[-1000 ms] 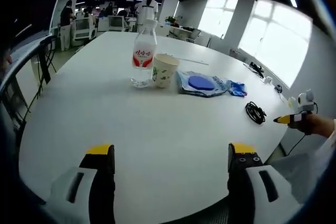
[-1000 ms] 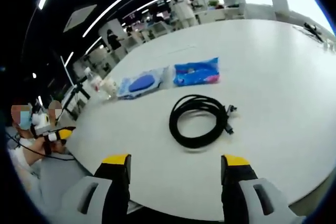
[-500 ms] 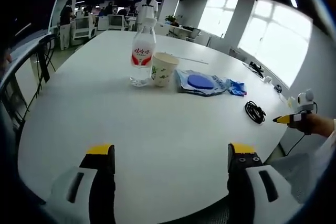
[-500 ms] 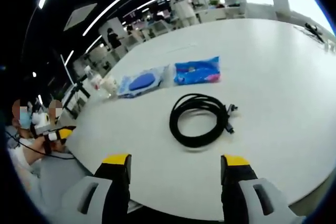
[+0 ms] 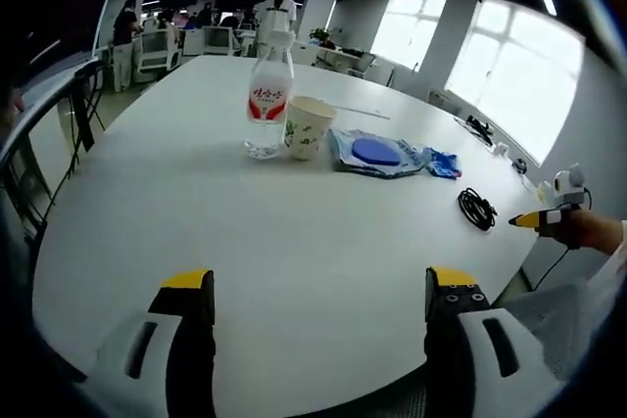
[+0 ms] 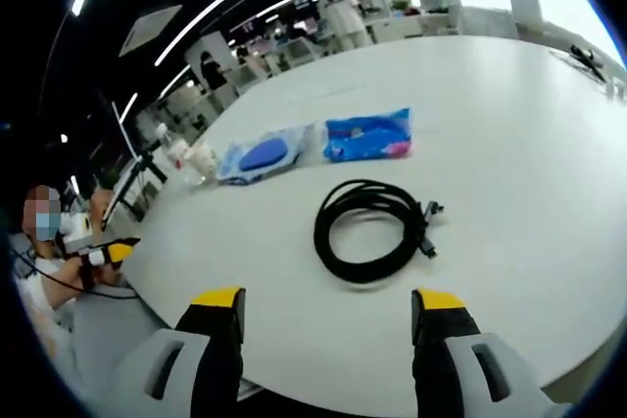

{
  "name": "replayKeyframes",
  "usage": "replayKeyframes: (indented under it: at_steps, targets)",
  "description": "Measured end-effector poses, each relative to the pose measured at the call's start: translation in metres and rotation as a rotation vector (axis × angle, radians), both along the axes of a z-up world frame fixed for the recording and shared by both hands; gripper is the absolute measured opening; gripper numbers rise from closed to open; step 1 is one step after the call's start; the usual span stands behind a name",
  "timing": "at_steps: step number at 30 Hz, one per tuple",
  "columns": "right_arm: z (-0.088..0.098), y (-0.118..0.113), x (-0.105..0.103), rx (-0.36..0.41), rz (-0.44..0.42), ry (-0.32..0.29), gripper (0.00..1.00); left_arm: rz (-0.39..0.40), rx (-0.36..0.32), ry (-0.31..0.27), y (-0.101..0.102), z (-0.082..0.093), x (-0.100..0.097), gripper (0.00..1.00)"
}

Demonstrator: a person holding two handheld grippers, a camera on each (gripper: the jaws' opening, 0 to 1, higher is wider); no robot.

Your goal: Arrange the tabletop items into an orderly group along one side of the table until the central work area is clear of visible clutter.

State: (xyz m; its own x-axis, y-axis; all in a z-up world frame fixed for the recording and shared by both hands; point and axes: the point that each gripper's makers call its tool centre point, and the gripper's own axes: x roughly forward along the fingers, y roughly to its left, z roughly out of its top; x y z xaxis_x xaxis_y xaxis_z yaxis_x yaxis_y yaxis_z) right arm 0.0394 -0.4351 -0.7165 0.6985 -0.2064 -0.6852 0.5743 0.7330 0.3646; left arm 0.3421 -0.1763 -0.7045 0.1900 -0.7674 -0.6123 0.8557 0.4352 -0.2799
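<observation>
- In your left gripper view, your left gripper point(image 5: 320, 291) rises from the bottom of the frame with its yellow-tipped fingers point(image 5: 186, 283) spread wide apart, nothing between them, over the near edge of the broad white bench point(image 5: 245, 242).
- Above them, in the upper centre, a clear plastic water bottle with a red label point(image 5: 266, 97) stands upright, and a pale paper cup with a green print point(image 5: 309, 127) stands just beside it on its right.
- Right of the cup lies a clear plastic pack holding a round blue item point(image 5: 375, 154), with a small blue packet point(image 5: 443, 163) touching its right end.
- Near the right edge of the bench lies a coiled black cable point(image 5: 476, 209), well apart from the packs.
- In your right gripper view, your right gripper point(image 6: 328, 310) also has its fingers point(image 6: 217, 302) wide apart and empty at the bottom of the frame.
- The cable point(image 6: 372, 229) lies just above them at the centre.
- Beyond it sit the blue packet with pink print point(image 6: 369, 134) and, to its left, the clear pack point(image 6: 263, 156).
- The bottle point(image 6: 179, 157) and cup point(image 6: 205, 161) show small at the left.
</observation>
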Motion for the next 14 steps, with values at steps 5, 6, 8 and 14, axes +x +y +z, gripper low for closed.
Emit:
replayKeyframes:
  at_steps: [5, 6, 8, 14]
  targets:
    - [-0.0041, 0.0012, -0.0017, 0.01, 0.002, 0.013, 0.7, 0.006, -0.002, -0.005, 0.0021, 0.0001, 0.0041, 0.9]
    - [-0.0036, 0.0009, -0.0014, 0.007, 0.001, 0.01, 0.7, 0.005, 0.003, -0.003, 0.0027, -0.0008, 0.0034, 0.9]
    - [-0.0042, 0.0011, -0.0008, 0.012, -0.002, 0.005, 0.7, 0.0, 0.005, -0.006, 0.0022, -0.0017, 0.0027, 0.9]
    - [-0.005, 0.0028, 0.0005, 0.014, 0.005, 0.006, 0.69, -0.003, 0.0, -0.005, -0.0001, -0.0032, 0.0011, 0.9]
